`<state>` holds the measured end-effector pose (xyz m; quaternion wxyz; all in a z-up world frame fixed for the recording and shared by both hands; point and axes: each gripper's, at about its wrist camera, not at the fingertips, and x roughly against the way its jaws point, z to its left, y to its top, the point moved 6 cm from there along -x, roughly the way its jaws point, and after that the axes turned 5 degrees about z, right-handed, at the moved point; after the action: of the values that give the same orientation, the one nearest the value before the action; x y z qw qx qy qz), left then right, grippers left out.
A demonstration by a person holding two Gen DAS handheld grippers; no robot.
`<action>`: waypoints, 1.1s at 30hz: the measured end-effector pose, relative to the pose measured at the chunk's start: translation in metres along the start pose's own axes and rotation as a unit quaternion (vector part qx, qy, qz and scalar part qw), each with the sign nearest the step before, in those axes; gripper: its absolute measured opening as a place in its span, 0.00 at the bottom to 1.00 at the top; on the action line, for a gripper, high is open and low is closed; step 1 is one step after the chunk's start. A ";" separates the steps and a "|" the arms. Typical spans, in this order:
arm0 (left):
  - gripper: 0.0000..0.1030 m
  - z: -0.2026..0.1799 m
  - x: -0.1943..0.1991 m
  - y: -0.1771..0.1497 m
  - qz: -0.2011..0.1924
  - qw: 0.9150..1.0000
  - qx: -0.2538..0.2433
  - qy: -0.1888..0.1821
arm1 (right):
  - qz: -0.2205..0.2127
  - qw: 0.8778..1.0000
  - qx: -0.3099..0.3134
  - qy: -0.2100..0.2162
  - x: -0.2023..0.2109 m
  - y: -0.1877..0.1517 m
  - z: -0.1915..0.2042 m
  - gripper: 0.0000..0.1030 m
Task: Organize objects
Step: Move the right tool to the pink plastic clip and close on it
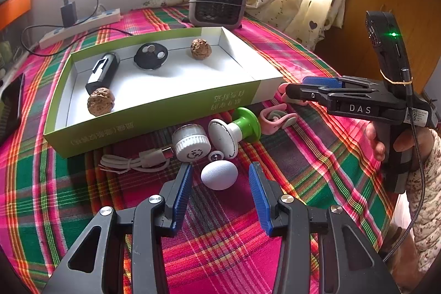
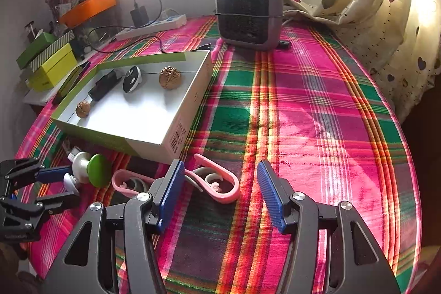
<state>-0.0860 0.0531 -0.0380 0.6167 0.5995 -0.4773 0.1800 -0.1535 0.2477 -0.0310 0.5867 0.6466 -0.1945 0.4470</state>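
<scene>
Between the spread fingers of the left gripper (image 1: 220, 194) a white egg (image 1: 219, 174) lies untouched on the plaid cloth (image 2: 317, 106). Right gripper (image 2: 220, 192) gapes empty over a pink clip (image 2: 217, 181), its finger hiding part; box (image 1: 154, 112) lettering stays unreadable

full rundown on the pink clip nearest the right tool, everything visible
The pink clip is a curled, teardrop-shaped loop that looks like plastic, with grey-white curled pieces inside the loop. It lies flat on the plaid cloth, just off the near corner of the open box, apart from it. A second pink clip lies to its left. The right tool hangs over it with jaws apart; whether the left pad touches it cannot be told.
</scene>
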 end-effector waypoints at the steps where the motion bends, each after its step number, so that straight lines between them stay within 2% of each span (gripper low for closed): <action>1: 0.39 0.000 0.000 0.000 0.000 1.000 0.000 0.000 | 0.002 1.000 0.005 0.002 -0.001 0.001 0.001 0.54; 8: 0.39 0.000 0.000 0.001 0.000 1.000 0.000 0.000 | 0.022 0.999 0.032 0.024 -0.005 -0.008 0.013 0.54; 17: 0.39 0.000 0.000 0.001 0.000 1.000 0.001 0.000 | 0.025 0.997 0.048 0.046 0.002 -0.017 0.024 0.54; 23: 0.39 0.000 -0.001 0.002 0.000 1.000 0.002 0.004 | 0.015 1.000 0.016 0.021 0.000 -0.010 0.012 0.54; 33: 0.39 0.000 -0.002 0.003 -0.002 1.000 0.006 0.010 | 0.023 0.999 0.036 -0.010 -0.008 -0.009 0.017 0.54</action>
<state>-0.0895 0.0550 -0.0380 0.6183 0.6020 -0.4689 0.1881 -0.1448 0.2315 -0.0415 0.5508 0.6669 -0.1988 0.4608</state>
